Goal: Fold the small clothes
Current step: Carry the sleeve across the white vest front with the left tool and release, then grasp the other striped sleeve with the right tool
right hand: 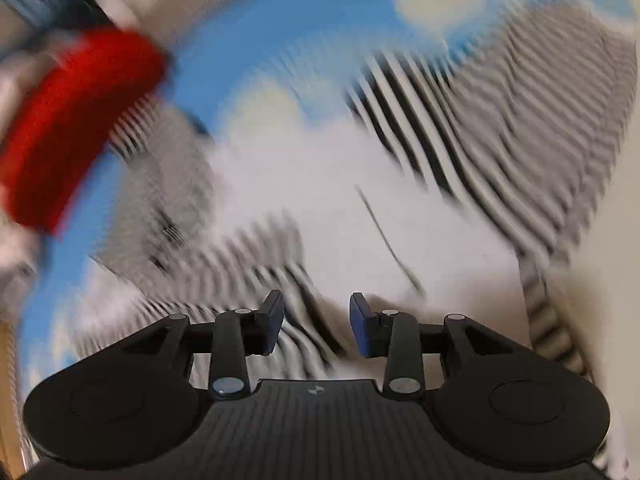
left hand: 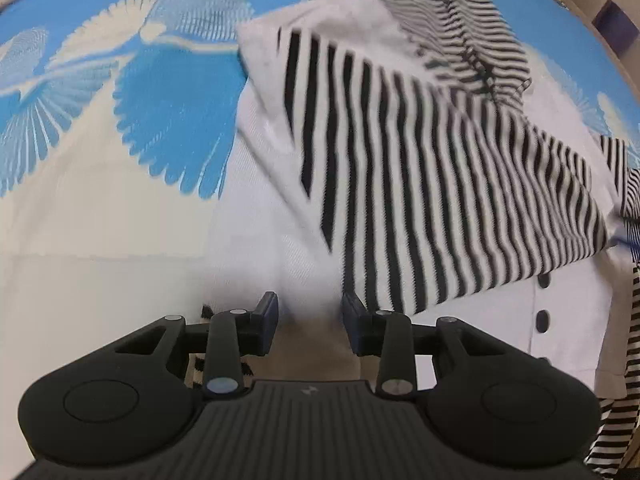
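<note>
— Two hand-held grippers in view. State of each?
— Left hand-held gripper [left hand: 310,316] stands released over white cloth, nothing between the pads. Right hand-held gripper [right hand: 317,318] likewise released, striped fabric below the gap, not pinched.
— Location of the garment?
— The striped garment [left hand: 420,168] lies spread on a blue-and-cream patterned sheet [left hand: 120,128], just beyond the left fingers; its right edge is cut off. Black buttons [left hand: 542,316] show near right.
— Anything unclear?
— The right wrist view is heavily blurred. A red item [right hand: 76,128] at far left cannot be identified.
</note>
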